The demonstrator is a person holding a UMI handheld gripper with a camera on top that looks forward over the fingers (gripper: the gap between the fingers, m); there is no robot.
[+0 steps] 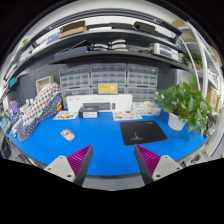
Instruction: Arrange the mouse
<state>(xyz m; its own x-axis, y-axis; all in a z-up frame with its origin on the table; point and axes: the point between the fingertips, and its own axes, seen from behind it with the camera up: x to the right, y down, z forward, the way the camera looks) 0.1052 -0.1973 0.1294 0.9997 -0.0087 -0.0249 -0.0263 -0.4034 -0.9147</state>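
Note:
A small beige mouse (67, 133) lies on the blue table top (100, 140), ahead and to the left of my fingers. A black mouse pad (142, 131) lies flat on the blue surface ahead and slightly right. My gripper (112, 160) is open and empty, held back near the table's front edge; its two purple pads stand wide apart with only blue table between them. The left fingertip (80, 157) points roughly toward the mouse, well short of it.
A green potted plant (185, 103) stands at the right beyond the pad. White boxes (98, 104) and a grey device line the table's back. A patterned cloth-covered object (35, 108) is at the left. Shelves with bins rise behind.

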